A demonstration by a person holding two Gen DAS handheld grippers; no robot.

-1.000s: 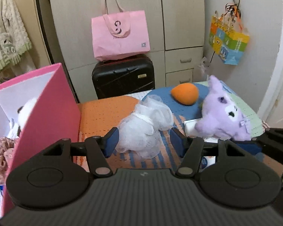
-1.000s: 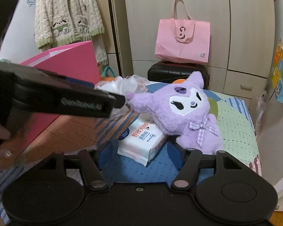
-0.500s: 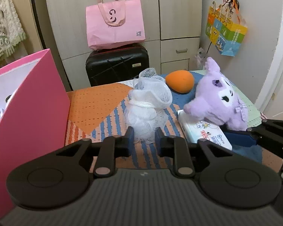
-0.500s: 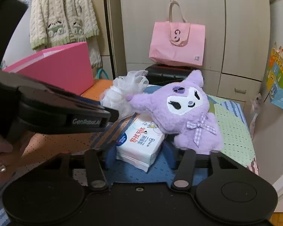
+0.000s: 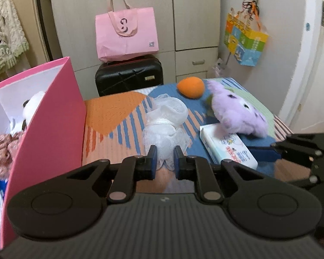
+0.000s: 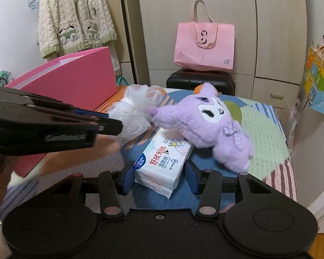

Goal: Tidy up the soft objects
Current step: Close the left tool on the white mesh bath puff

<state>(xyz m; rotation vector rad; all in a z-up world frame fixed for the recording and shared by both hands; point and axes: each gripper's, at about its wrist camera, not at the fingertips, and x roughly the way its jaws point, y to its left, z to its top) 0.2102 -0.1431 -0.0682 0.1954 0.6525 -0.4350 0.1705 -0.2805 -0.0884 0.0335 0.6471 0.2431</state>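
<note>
The left gripper (image 5: 164, 159) is closed narrow on the lower fringe of the white mesh bath puff (image 5: 165, 125), which is pinched just above the surface (image 5: 110, 116). The puff is judged very light, springy and compressible, so a bite on the gathered netting near its cord should hold, though loose mesh may snag or slip. The right gripper (image 6: 158, 176) is half open with the wet-wipes pack (image 6: 162, 164) between its pads; whether the pads press on it cannot be told. The pack is judged soft but slick in its wrapper, best taken across its narrow width. On its far end a purple plush toy (image 6: 213, 127) leans, and could topple if the pack is lifted. Beyond lies an orange sponge (image 5: 191, 87). The surface is covered by a patterned cloth; a pink box (image 5: 51, 125) at the left already holds soft things. Farther off a black suitcase (image 5: 129, 75) carries a pink bag (image 5: 127, 34) before cupboards
</note>
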